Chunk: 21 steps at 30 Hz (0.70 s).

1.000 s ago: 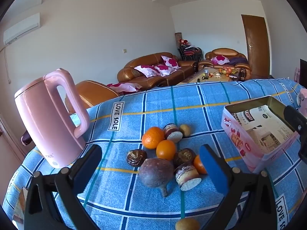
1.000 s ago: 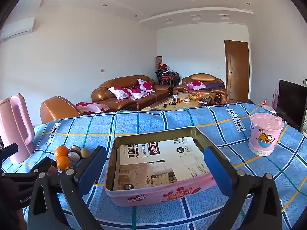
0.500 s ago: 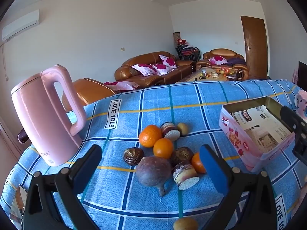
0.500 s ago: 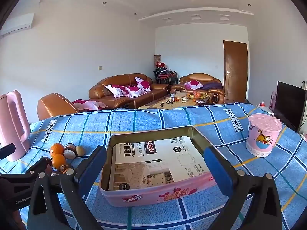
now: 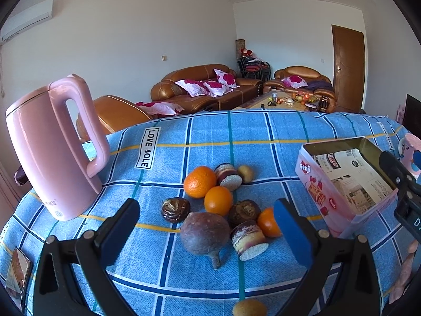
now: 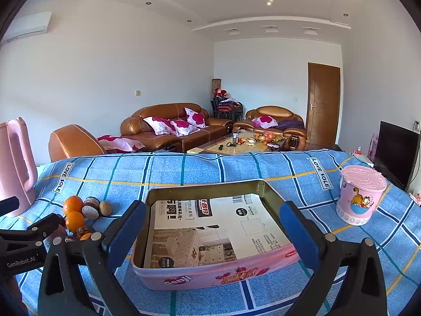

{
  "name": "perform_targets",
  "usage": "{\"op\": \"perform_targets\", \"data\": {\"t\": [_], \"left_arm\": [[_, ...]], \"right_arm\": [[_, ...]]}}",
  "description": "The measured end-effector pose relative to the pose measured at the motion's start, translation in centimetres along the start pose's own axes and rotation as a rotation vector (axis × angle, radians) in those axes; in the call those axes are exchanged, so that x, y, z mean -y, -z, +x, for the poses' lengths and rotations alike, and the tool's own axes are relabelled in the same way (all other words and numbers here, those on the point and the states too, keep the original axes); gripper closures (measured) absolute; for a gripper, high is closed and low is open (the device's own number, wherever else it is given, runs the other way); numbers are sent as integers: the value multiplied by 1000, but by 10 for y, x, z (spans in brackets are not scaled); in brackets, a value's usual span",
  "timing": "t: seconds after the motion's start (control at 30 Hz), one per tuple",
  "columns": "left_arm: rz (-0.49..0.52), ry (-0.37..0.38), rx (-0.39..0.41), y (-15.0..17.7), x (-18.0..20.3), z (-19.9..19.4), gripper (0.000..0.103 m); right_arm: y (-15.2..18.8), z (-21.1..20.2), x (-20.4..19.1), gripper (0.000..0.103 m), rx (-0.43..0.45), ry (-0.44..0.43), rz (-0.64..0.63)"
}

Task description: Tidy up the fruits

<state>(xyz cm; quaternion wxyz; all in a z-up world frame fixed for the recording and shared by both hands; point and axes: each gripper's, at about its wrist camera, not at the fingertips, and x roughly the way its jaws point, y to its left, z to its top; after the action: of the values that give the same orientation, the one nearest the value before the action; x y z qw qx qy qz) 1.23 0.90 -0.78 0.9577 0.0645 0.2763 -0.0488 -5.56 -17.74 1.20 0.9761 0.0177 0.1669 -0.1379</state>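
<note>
On the table (image 5: 263, 131), draped in a blue checked cloth, the left gripper (image 5: 208, 226) is hovering low over a cluster of fruit, its jaws standing wide apart and holding nothing. Between the blue padded fingers (image 5: 292, 229) a round, dull purple fruit (image 5: 204, 233) with a short stem is lying nearest, a cut piece (image 5: 248, 239) showing pale flesh just beside it. Behind these are sitting two glossy oranges (image 5: 200, 181), touching each other, a wrinkled dark fruit (image 5: 175, 210), another cut piece (image 5: 228, 177) and a small brownish kiwi (image 5: 245, 173). A second kiwi (image 5: 249, 307) is lying apart at the near edge. A smooth pink kettle (image 5: 52, 152) is standing upright at the left.

The right gripper (image 6: 213, 234) is hanging level above a rectangular pink tin (image 6: 210, 276), jaws also wide apart and empty. The tin is lined with printed paper (image 6: 218, 231) and holds no fruit; it is sitting right of the pile. A pink lidded cup (image 6: 360, 194) with a cartoon cat is standing further right.
</note>
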Motion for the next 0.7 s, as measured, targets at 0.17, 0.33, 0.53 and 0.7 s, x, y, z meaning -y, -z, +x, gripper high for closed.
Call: {"op": "perform_targets", "data": {"t": [0.17, 0.33, 0.53, 0.7], "left_arm": [[25, -27, 31, 2, 4, -5, 0], [54, -59, 62, 3, 7, -9, 0], [63, -52, 62, 3, 8, -9, 0], [64, -50, 62, 4, 10, -9, 0]], "right_arm": [[1, -1, 2, 1, -4, -6, 13], [1, -3, 8, 1, -7, -8, 43], [1, -2, 9, 1, -17, -9, 55], [2, -2, 10, 1, -14, -7, 56]]}}
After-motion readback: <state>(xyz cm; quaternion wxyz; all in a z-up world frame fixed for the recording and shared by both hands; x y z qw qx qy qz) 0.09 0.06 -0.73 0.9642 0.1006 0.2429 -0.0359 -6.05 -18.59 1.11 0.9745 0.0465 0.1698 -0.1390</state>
